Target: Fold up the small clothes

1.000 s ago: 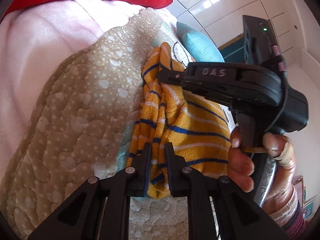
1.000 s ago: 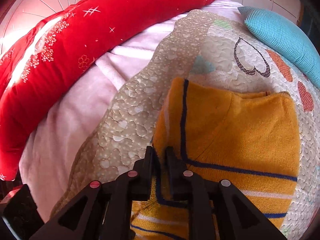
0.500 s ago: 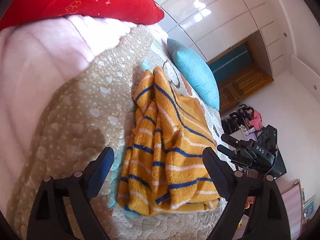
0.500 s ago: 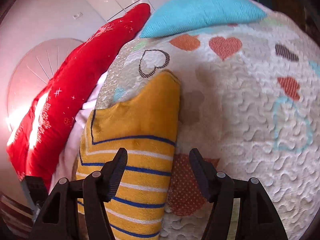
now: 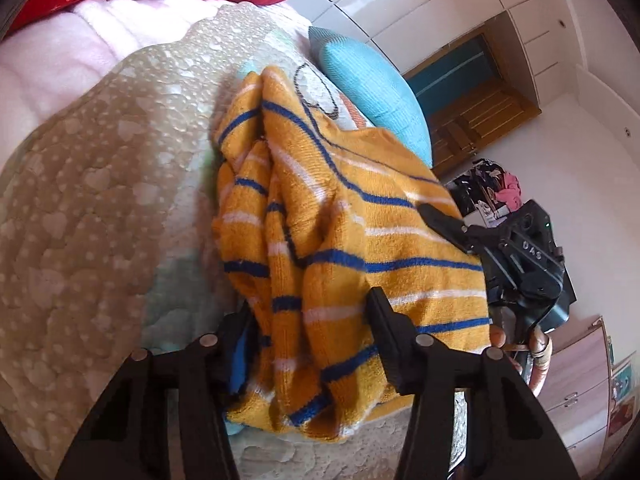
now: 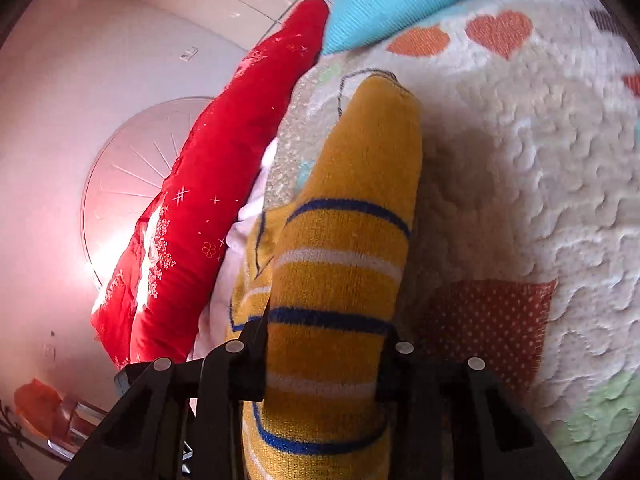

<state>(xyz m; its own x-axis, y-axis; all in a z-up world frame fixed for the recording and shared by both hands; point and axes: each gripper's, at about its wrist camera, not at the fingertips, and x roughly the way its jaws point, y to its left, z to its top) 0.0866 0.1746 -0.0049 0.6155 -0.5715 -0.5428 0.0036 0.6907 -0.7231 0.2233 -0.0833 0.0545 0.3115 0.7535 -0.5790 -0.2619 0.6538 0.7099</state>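
striped sweater [image 5: 344,248] bunched between both grippers' spread fingers [image 6: 252,360]

Matte black left gripper [image 5: 310,344], silver screws along its fingers; right gripper [image 5: 440,220] black too, "DAS" stamped white, green light.

A quilt [image 5: 92,184] with small hearts covers the bed, and in the right wrist view it shows orange hearts and a red dotted patch [image 6: 492,320]. A pink blanket [image 5: 48,64] lies beside the quilt, and a red pillow [image 6: 208,184] lies along it. A blue cushion [image 5: 372,80] rests on the far end of the quilt. Behind it stand a white wardrobe [image 5: 420,12] and a wooden door [image 5: 472,108]. A round lamp [image 6: 120,184] is on the ceiling.
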